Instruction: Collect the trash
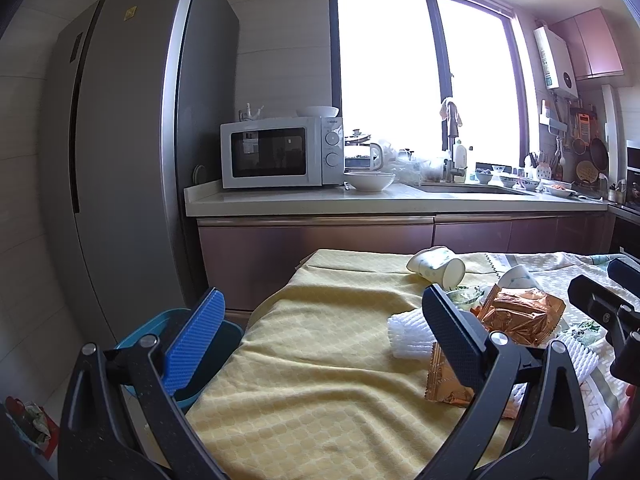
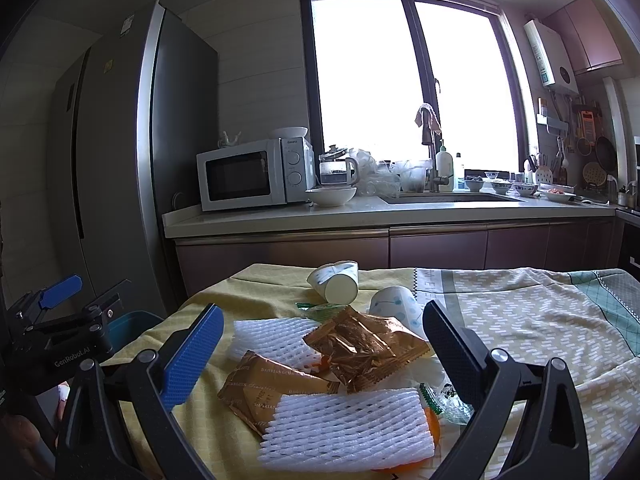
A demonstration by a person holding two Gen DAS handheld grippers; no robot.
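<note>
nothing looks collected yet — wrappers (image 2: 360, 344), foam nets (image 2: 344, 424) and paper cups (image 2: 340, 280) litter the table (image 2: 520, 320); left gripper (image 1: 320, 336) and right gripper (image 2: 320, 352) both hang spread, empty — the bin (image 1: 216, 344) waits.

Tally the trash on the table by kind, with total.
Paper cups: 2
White foam nets: 2
Copper snack wrappers: 2
Clear green-printed wrappers: 2
Total: 8

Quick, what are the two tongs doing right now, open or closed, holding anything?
Left tongs: open, holding nothing.
Right tongs: open, holding nothing, trash between the fingers but not gripped.
</note>
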